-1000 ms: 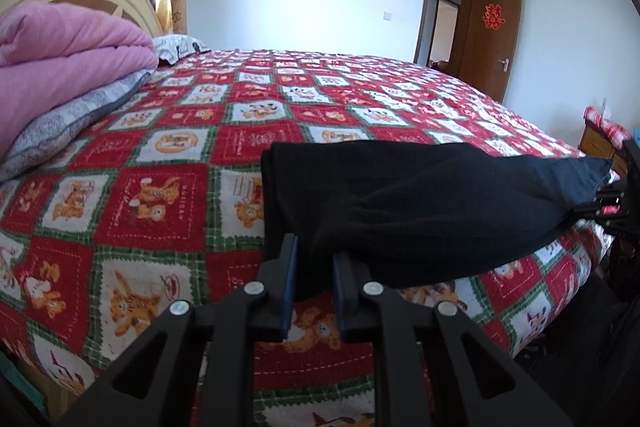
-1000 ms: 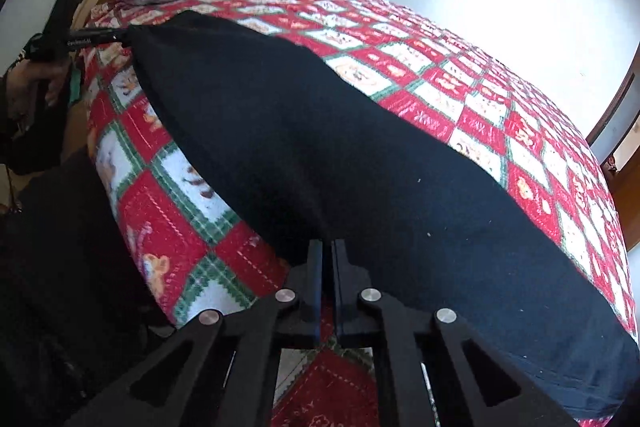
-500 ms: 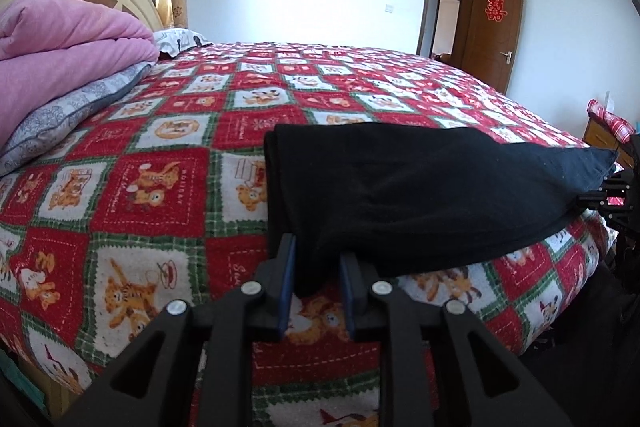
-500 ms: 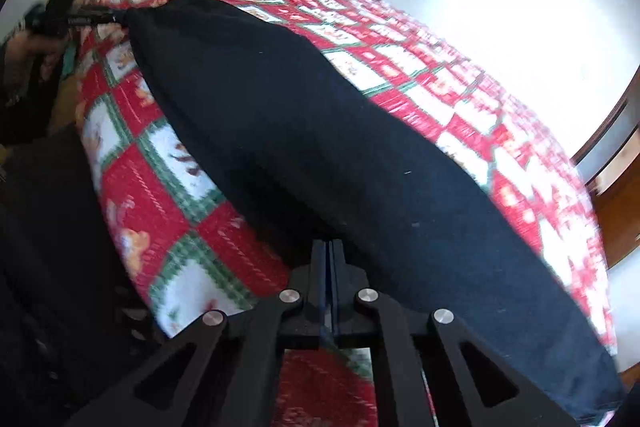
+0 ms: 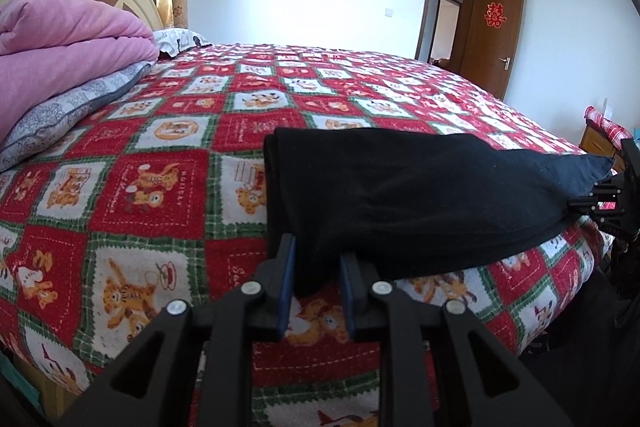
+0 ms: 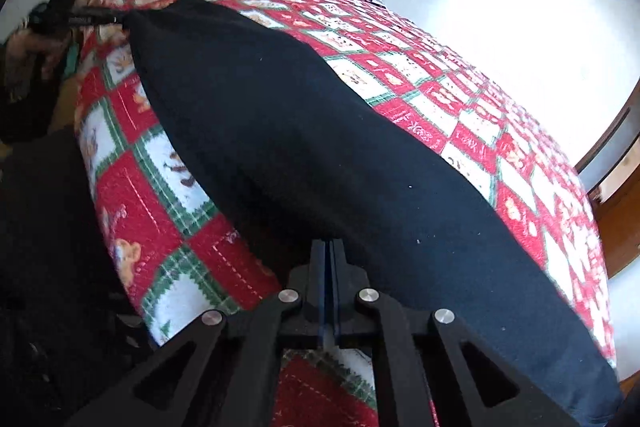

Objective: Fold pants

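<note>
Red paper double-happiness character (image 5: 495, 15) stuck on the brown wooden door (image 5: 498, 39) at far right. On the bed's patterned quilt (image 5: 168, 147), stitched lettering in the red squares: "HOLIDAY" legible down the right side of a bear square (image 5: 154, 183) at near left; other words in neighbouring squares too small or too bent to read. In the right wrist view, quilt lettering blurred, not readable. No brand marks or numbers legible anywhere else.

Black pants (image 5: 400, 195), apparently folded, on bedspread (image 5: 168, 147)
</note>
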